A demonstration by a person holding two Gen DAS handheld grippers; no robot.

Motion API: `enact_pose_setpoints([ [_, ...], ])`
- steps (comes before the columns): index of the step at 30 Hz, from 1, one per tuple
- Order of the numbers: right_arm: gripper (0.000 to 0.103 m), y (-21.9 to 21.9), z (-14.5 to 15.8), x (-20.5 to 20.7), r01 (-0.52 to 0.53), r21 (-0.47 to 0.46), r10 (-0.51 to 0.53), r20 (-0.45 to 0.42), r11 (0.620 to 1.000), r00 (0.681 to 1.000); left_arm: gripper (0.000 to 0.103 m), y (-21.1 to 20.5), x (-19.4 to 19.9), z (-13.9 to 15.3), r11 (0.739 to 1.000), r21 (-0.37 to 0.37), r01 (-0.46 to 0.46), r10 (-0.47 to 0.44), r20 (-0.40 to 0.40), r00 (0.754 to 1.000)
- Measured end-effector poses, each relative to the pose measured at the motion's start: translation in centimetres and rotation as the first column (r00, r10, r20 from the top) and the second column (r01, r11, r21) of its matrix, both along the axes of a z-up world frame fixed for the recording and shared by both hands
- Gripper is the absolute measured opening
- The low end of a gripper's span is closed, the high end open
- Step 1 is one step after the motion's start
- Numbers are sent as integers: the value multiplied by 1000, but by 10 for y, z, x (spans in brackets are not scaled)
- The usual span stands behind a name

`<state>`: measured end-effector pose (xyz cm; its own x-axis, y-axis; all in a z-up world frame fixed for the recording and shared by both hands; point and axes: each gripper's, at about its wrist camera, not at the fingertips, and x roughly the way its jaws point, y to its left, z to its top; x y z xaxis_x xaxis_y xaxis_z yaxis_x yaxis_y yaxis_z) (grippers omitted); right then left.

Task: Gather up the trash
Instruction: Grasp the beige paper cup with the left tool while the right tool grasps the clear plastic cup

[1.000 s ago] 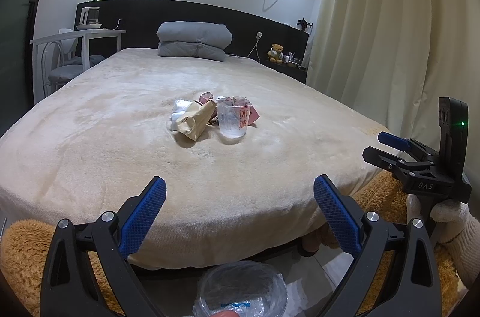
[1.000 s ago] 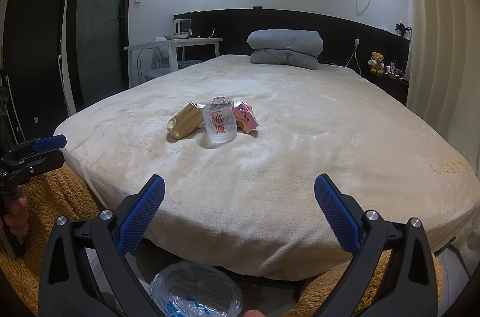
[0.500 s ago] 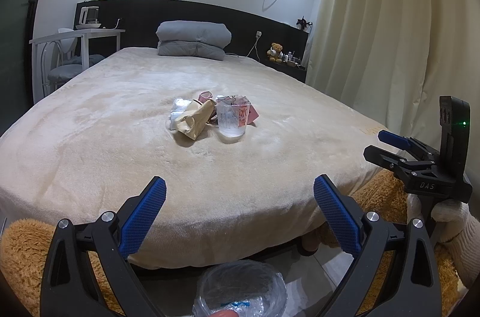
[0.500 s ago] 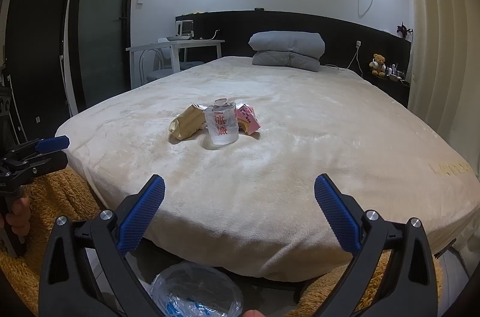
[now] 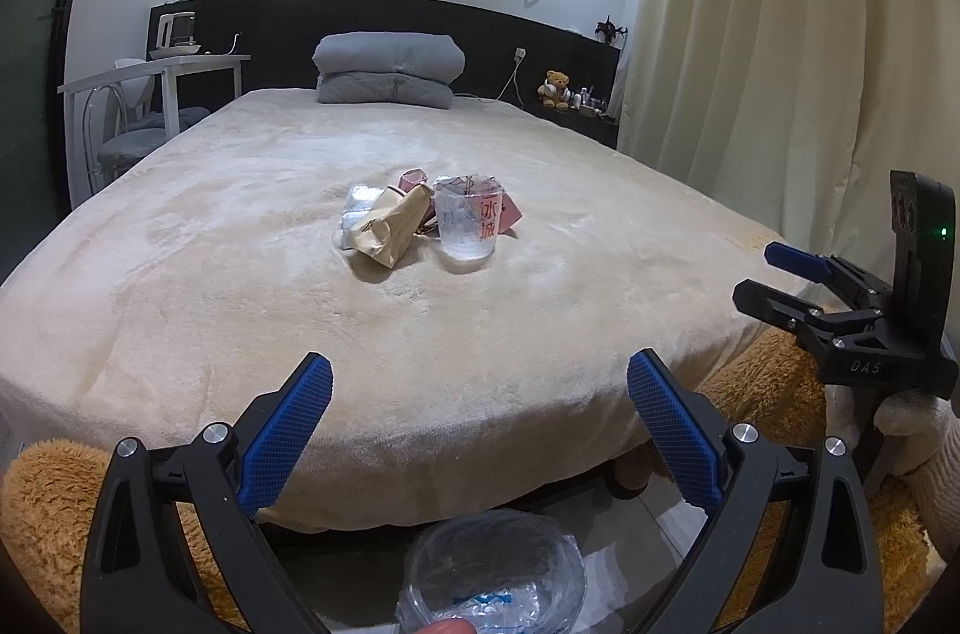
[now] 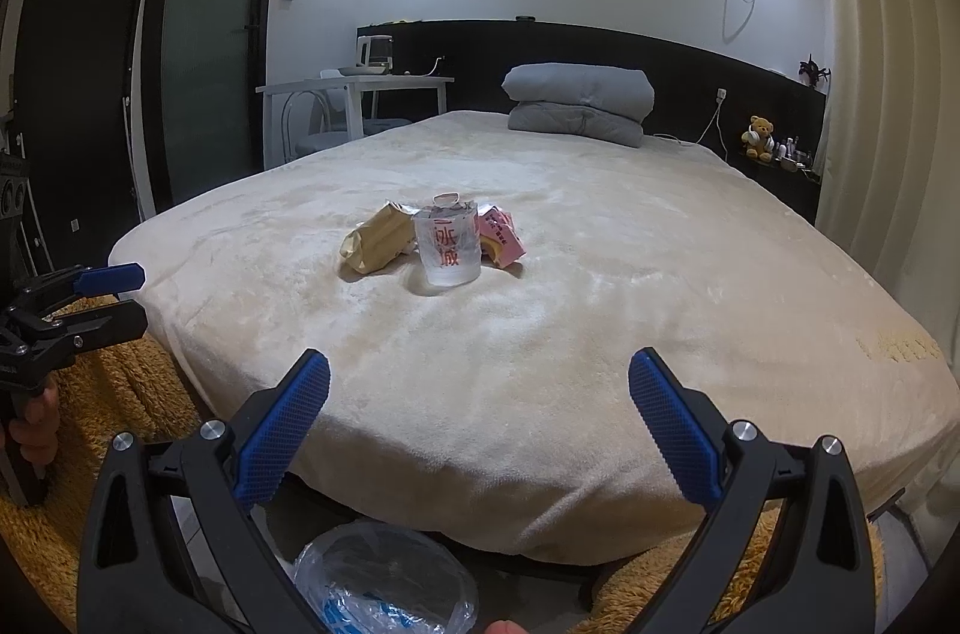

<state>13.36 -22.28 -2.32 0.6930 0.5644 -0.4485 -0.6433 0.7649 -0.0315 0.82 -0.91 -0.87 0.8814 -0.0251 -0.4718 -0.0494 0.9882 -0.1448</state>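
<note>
You hold both grippers, left gripper (image 5: 480,412) and right gripper (image 6: 480,409), level, fingers spread and empty; ahead of them lies a clear cup (image 6: 449,247) among crumpled wrappers (image 6: 377,245).

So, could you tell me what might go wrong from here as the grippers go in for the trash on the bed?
1. The clear plastic cup stands upright on soft bedding, touching the tan paper bag and pink carton; nudging either may topple it. Whether it holds liquid is unclear.
2. Both the left gripper and right gripper are open and far from the pile; reaching together could make them collide.
</note>
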Motion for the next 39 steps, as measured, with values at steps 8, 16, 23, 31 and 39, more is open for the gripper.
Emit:
enact_pose_setpoints([
  [8,99,17,0,9,-12,-21,11,-22,1000,1000,97,13,18,0,997,-58,43,-47,-71,996],
  [16,99,27,-1,29,11,33,-8,-96,999,995,97,26,65,7,996,30,79,-74,-134,988],
  [23,99,35,-7,67,31,77,-13,-220,997,976,97,51,124,-2,996,68,65,-49,-211,976],
  [31,99,65,-3,121,19,142,28,-323,990,946,96,77,200,-17,995,39,87,-72,-296,952],
  [39,94,123,-21,179,-74,130,122,-423,989,898,95,110,241,-29,993,-1,115,-110,-314,943],
])
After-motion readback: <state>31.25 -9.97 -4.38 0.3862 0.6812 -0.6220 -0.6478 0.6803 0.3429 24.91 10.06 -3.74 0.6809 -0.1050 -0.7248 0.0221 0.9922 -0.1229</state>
